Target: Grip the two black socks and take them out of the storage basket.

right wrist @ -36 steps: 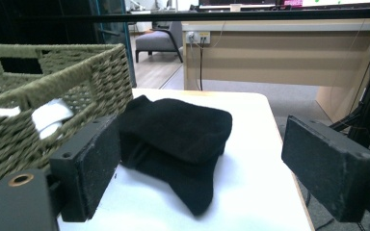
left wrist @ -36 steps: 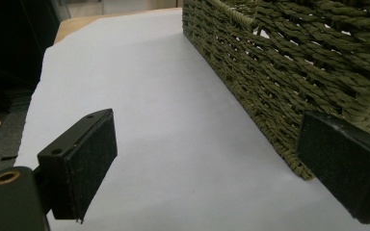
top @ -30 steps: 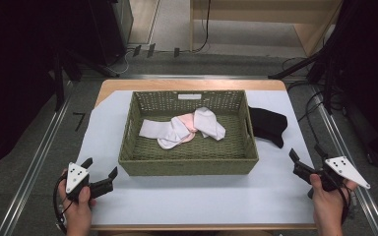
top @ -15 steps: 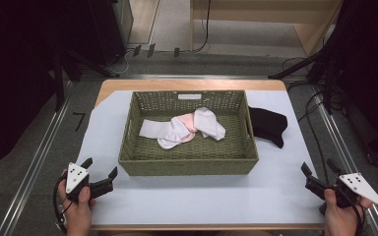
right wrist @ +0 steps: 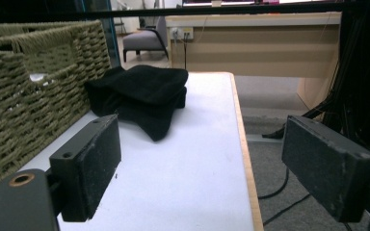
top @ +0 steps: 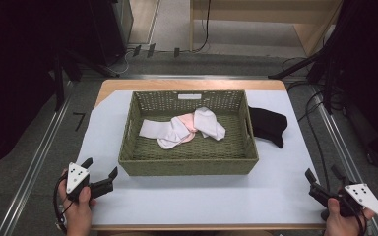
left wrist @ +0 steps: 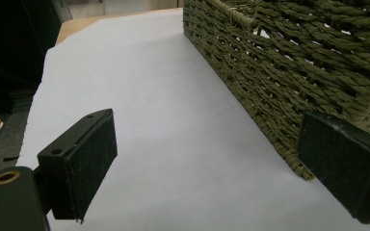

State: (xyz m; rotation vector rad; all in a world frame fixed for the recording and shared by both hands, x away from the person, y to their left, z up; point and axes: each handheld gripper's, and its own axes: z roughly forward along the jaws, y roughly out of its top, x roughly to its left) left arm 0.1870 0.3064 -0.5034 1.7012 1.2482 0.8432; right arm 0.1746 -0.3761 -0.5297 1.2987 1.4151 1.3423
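A: Left gripper — what is it doing?
B: Sitting near the wicker basket, jaws gaping, gripping nothing.
A: Right gripper?
B: Hovering at the table's right edge, jaws also spread, empty. Black socks are lying ahead, touching the basket's side.

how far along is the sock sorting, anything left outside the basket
Done, by the look of it: white and pink socks lie inside the woven basket. In hand: nothing; the left gripper and right gripper are both open and empty near the table's front corners. Left: the black socks lie on the table, outside and right of the basket; the right gripper view looks straight at them, so they are probably next.
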